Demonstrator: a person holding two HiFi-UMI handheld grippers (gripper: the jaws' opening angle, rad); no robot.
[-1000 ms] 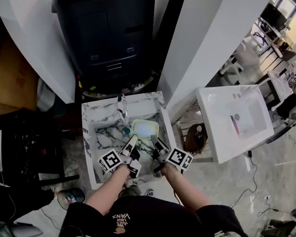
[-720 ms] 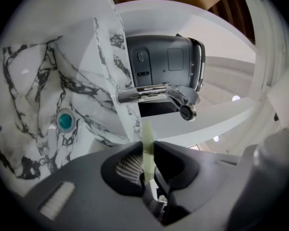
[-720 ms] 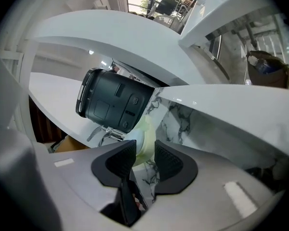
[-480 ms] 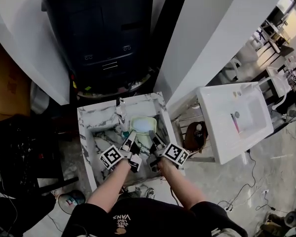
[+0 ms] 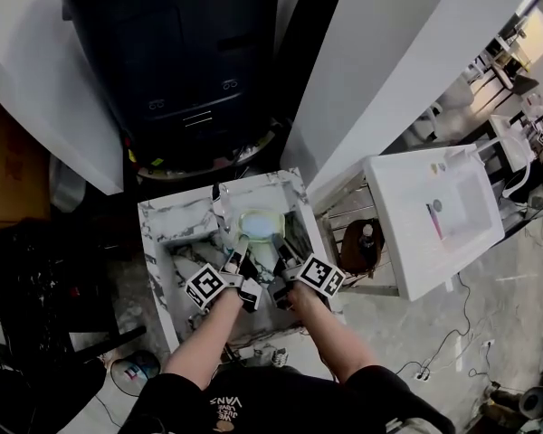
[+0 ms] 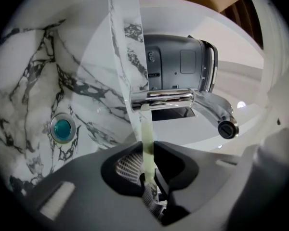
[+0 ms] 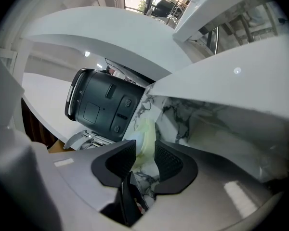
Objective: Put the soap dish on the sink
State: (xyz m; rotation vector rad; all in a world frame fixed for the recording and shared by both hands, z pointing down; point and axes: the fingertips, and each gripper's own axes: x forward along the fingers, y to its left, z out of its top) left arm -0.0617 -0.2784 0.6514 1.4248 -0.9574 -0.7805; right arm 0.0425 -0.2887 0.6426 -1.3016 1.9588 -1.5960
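A pale green soap dish (image 5: 258, 226) hangs over the marble sink (image 5: 167, 220), near its chrome faucet (image 5: 220, 197). My left gripper (image 5: 239, 259) is shut on the dish's near left rim. My right gripper (image 5: 280, 257) is shut on its near right rim. In the left gripper view the soap dish (image 6: 146, 136) runs edge-on as a thin green strip between the pads of the left gripper (image 6: 147, 159), with the faucet (image 6: 183, 100) just beyond. In the right gripper view the soap dish (image 7: 145, 131) is pinched in the right gripper (image 7: 145, 157).
The basin has a teal drain plug (image 6: 62, 128). A large black machine (image 5: 185, 52) stands behind the sink. A white pillar (image 5: 389, 61) rises at the right, and beyond it is a second white basin (image 5: 434, 211). A dark bottle (image 5: 368, 240) stands on a rack between the sinks.
Both grippers have carried the soap dish farther in over the basin toward the faucet, and lower. Neither grip has altered.
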